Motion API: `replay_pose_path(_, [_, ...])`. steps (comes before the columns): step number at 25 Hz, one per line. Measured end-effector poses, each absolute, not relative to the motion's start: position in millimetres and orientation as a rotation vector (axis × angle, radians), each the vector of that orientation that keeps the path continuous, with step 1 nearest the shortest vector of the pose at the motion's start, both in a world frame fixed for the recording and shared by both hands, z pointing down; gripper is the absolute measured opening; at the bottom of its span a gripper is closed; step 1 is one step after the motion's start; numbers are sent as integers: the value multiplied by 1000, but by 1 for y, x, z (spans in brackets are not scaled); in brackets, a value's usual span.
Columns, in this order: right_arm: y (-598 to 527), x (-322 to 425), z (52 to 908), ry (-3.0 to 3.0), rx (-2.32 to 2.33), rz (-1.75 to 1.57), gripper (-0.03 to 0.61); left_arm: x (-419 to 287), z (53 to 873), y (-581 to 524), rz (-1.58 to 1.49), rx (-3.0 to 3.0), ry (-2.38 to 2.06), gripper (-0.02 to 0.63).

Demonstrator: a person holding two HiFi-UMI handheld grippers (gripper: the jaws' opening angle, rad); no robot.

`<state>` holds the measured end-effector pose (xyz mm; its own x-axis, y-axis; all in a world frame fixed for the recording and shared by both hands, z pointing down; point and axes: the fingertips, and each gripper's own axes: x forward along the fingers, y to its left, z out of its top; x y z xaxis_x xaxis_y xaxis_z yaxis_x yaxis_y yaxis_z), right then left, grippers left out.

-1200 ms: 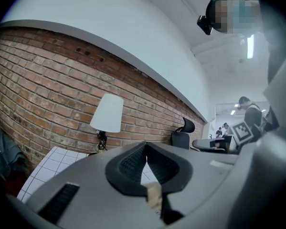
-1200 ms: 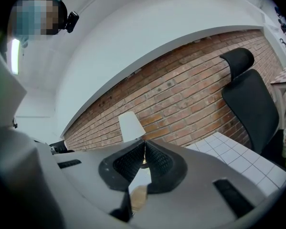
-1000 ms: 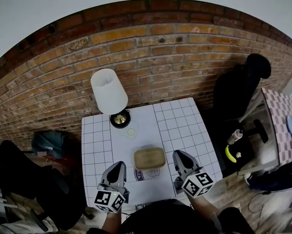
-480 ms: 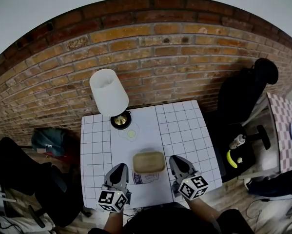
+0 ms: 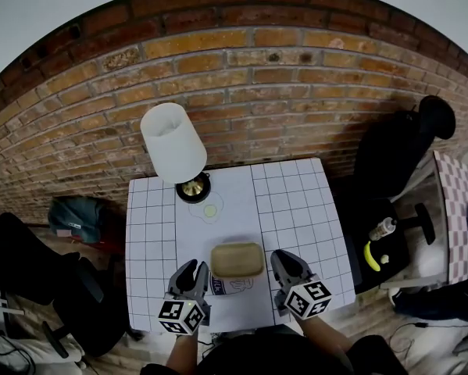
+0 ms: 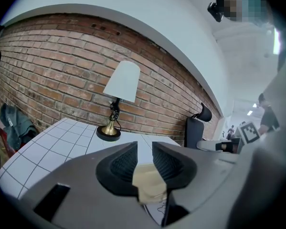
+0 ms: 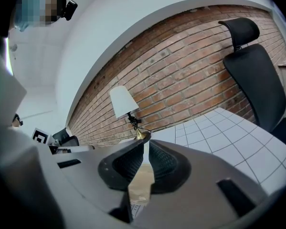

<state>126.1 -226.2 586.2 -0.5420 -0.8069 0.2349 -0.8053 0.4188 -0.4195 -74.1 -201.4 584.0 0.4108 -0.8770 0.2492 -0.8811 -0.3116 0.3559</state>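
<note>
— Where's the tray?

— The tray (image 5: 237,259) lies flat on the tabletop (image 5: 292,201), near the front edge and partly over a printed sheet (image 5: 235,285). The left gripper (image 5: 191,270) is just beside its left end and the right gripper (image 5: 284,259) just beside its right end. From the head view I can't tell whether either touches it.

— And the jaws?

— In the left gripper view they stand a narrow gap apart, pads parallel, with nothing gripped between them. In the right gripper view they're all but together, only a slit at the tips. A tan strip sits low behind the pads in both. It looks like part of the gripper, not a thing held.

— Both gripper views look over the tabletop at the lamp (image 6: 121,82), not at the tray.

— Right, so the jaws point past it. As I judge it, working on that tray from both ends wants the jaws wider than its wall. Both grippers should be level and turned in toward it, with even pressure from each side, so it doesn't skid on the sheet or tip toward the lamp.
</note>
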Motion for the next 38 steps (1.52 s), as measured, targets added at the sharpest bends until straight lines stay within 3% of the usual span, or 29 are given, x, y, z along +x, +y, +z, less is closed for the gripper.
replay_pose_path(3, [-230, 128, 596, 2637, -1504, -834, 13, -70, 598, -204, 8, 2196, -1473, 111])
replay_pose_path(6, [-232, 128, 604, 2624, -1509, -901, 97, -68, 610, -206, 17, 2158, -1452, 143])
replay_pose_path(15, [-232, 110, 635, 2685, -1459, -1027, 114, -61, 654, -206, 120, 2046, -1358, 192])
replay_pose_path(38, [-226, 96, 679, 2704, -1464, -1215, 140, -43, 680, -202, 120, 1990, -1234, 193])
